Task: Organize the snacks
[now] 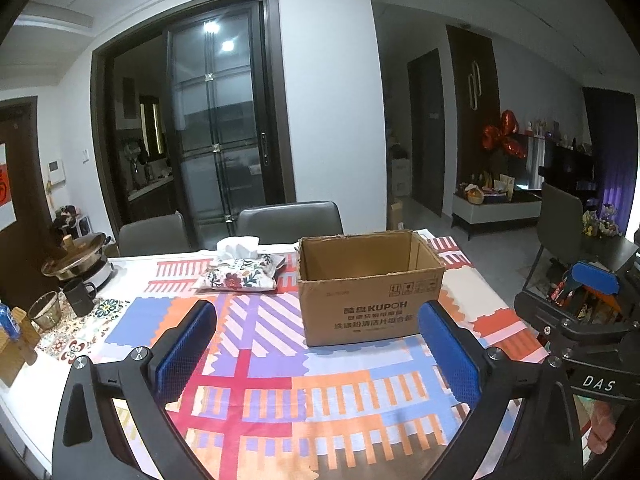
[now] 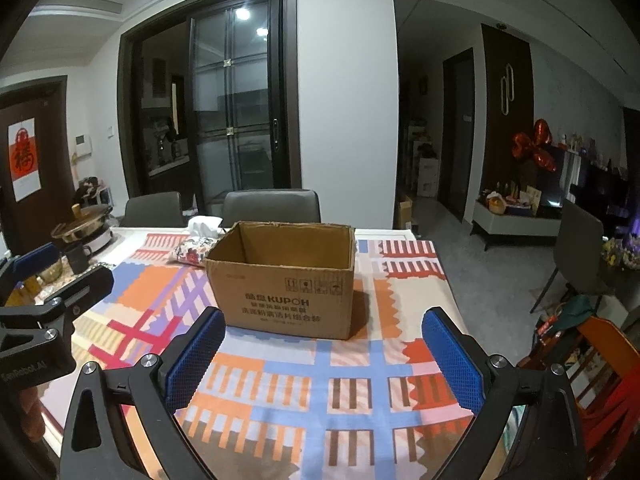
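An open brown cardboard box (image 1: 370,292) marked KUPOH stands on the table with the patterned cloth; it also shows in the right wrist view (image 2: 286,280). Its inside looks empty as far as I can see. My left gripper (image 1: 318,354) is open and empty, held above the cloth in front of the box. My right gripper (image 2: 324,360) is open and empty, also in front of the box. The right gripper shows at the right edge of the left wrist view (image 1: 588,292). No snacks show on the table.
A floral tissue pouch (image 1: 242,274) lies behind and left of the box. A hot pot (image 1: 78,258), a black mug (image 1: 80,296) and a glass bowl (image 1: 44,310) stand at the table's left edge. Grey chairs (image 1: 290,218) stand behind the table.
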A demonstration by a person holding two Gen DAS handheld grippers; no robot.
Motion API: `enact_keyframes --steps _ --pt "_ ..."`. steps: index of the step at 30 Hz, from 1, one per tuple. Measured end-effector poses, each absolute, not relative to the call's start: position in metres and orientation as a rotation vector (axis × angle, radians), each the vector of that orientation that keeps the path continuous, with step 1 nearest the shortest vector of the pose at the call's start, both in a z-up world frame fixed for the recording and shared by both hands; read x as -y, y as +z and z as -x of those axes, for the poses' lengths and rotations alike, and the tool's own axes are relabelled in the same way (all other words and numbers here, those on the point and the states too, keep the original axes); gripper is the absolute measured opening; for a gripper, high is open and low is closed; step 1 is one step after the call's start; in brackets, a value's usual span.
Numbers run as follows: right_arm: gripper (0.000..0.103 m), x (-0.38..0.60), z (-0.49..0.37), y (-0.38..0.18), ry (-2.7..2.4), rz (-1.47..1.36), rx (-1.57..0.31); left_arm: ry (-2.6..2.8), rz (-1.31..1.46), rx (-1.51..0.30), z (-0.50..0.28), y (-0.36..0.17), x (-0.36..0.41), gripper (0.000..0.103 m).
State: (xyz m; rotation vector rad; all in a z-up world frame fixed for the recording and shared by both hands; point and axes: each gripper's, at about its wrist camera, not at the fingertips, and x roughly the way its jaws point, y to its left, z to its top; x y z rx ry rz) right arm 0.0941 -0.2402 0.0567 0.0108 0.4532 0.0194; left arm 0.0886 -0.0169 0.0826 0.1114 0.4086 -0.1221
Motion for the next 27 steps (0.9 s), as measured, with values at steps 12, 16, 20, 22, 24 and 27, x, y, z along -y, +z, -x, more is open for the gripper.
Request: enact_keyframes --steps 12,16,20,22,24,27 --pt "0.100 0.234 -0.086 0.061 0.025 0.004 -0.427 -0.117 -0.106 -0.392 -0.079 0.085 0.015 0.103" --pt "0.100 0.233 -0.084 0.061 0.024 0.013 -0.419 -0.114 -0.104 -0.390 -0.078 0.085 0.015 0.103" --pt "0.100 0.230 -0.083 0.061 0.028 0.022 -0.418 -0.110 -0.107 -0.385 -0.077 0.085 0.013 0.103" --pt "0.100 0.230 -0.084 0.060 0.032 0.021 -0.419 -0.108 -0.106 -0.384 -0.076 0.086 0.012 0.103" --pt "0.100 0.230 -0.084 0.060 0.034 0.024 -0.421 -0.110 -0.105 -0.383 -0.076 0.086 0.011 0.103" --pt "0.100 0.230 -0.084 0.060 0.034 0.023 -0.421 -0.110 -0.104 -0.380 -0.076 0.085 0.010 0.103"
